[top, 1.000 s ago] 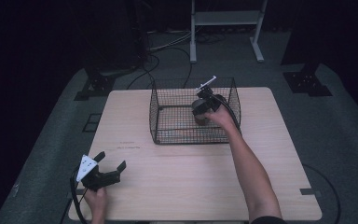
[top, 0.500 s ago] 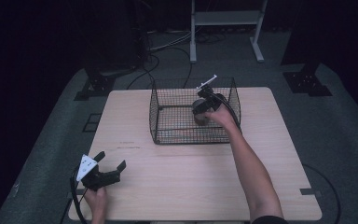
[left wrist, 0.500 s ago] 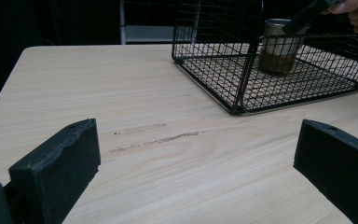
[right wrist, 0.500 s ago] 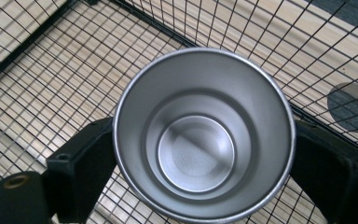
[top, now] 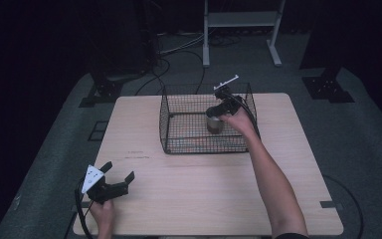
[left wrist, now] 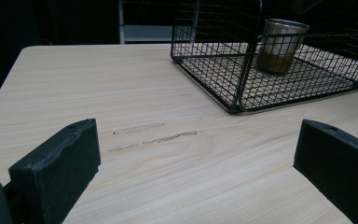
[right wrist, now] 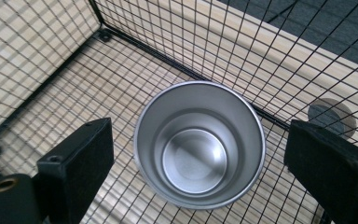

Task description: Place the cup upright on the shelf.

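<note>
A steel cup (top: 215, 123) stands upright and empty on the floor of a black wire basket (top: 179, 148), near its right wall. My right gripper (top: 219, 110) hangs just above the cup, open. In the right gripper view its black fingers (right wrist: 81, 154) flank the cup (right wrist: 199, 142) on both sides without touching it. My left gripper (top: 118, 172) rests open at the table's front left corner, with nothing between its fingers (left wrist: 58, 161). From the left gripper view the cup (left wrist: 279, 44) shows through the basket (left wrist: 235, 74) mesh, far ahead to the right.
The basket sits at the back middle of the light wooden table (top: 204, 189). A round hole (right wrist: 332, 114) lies in the tabletop just outside the basket wall. Cables and a metal stand (top: 241, 22) are on the dark floor beyond the table.
The right gripper stays over the cup in the basket with barely any shift. The left gripper has not moved.
</note>
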A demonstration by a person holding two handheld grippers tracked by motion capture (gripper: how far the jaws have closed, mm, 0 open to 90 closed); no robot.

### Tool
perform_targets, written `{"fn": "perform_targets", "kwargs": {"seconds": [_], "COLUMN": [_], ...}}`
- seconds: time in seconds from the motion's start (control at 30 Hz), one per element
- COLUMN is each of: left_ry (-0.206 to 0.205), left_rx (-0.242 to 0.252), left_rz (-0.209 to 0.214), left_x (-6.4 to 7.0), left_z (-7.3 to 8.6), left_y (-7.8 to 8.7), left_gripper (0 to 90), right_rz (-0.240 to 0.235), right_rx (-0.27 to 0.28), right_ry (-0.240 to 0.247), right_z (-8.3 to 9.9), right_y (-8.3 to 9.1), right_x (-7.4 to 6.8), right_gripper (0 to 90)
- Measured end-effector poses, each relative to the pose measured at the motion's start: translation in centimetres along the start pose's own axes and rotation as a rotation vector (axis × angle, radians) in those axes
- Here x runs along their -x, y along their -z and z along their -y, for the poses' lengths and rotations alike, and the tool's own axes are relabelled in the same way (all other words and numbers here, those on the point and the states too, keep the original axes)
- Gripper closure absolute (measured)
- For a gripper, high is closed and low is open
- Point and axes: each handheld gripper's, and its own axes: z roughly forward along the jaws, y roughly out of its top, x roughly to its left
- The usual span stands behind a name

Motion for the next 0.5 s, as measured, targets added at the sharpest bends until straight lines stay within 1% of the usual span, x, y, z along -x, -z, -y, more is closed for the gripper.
{"fn": "perform_targets", "kwargs": {"seconds": [0.03,0.07,0.1,0.17,0.2,0.23,0.27,0.3,0.33,0.37,0.47,0.5], "left_ry": [0.000,-0.003,-0.003,-0.002,-0.001,-0.001,-0.002,-0.002,-0.004,-0.005,-0.007,-0.007], "left_rx": [0.002,0.000,0.000,0.002,0.000,-0.001,-0.002,0.000,-0.002,-0.003,-0.005,-0.005], "left_rz": [0.000,0.001,0.002,0.001,0.001,0.001,0.001,0.001,0.002,0.002,0.002,0.002], "left_x": [0.0,0.0,0.0,0.0,0.0,0.0,0.0,0.0,0.0,0.0,0.0,0.1], "left_z": [0.0,0.0,0.0,0.0,0.0,0.0,0.0,0.0,0.0,0.0,0.0,0.0], "left_y": [0.0,0.0,0.0,0.0,0.0,0.0,0.0,0.0,0.0,0.0,0.0,0.0], "left_gripper": [0.0,0.0,0.0,0.0,0.0,0.0,0.0,0.0,0.0,0.0,0.0,0.0], "right_rz": [-0.007,-0.012,-0.012,-0.019,-0.030,-0.030,-0.041,-0.041,-0.060,-0.060,-0.086,-0.086], "right_rx": [0.006,0.018,0.018,0.031,0.037,0.037,0.057,0.057,0.075,0.075,0.091,0.091], "right_ry": [-0.004,0.000,0.000,0.009,0.017,0.017,0.019,0.019,0.022,0.022,0.027,0.027], "right_z": [0.0,0.0,0.0,0.1,0.2,0.2,0.3,0.3,0.5,0.5,1.3,1.3], "right_y": [0.3,1.0,1.0,1.7,2.4,2.4,3.1,3.1,3.8,3.8,5.0,5.0], "right_x": [-0.1,-0.3,-0.3,-0.6,-0.8,-0.8,-1.0,-1.0,-1.1,-1.1,-1.2,-1.2], "right_gripper": [7.8,7.8,7.8,7.9,7.9,7.9,7.9,7.9,7.9,7.9,7.9,7.9]}}
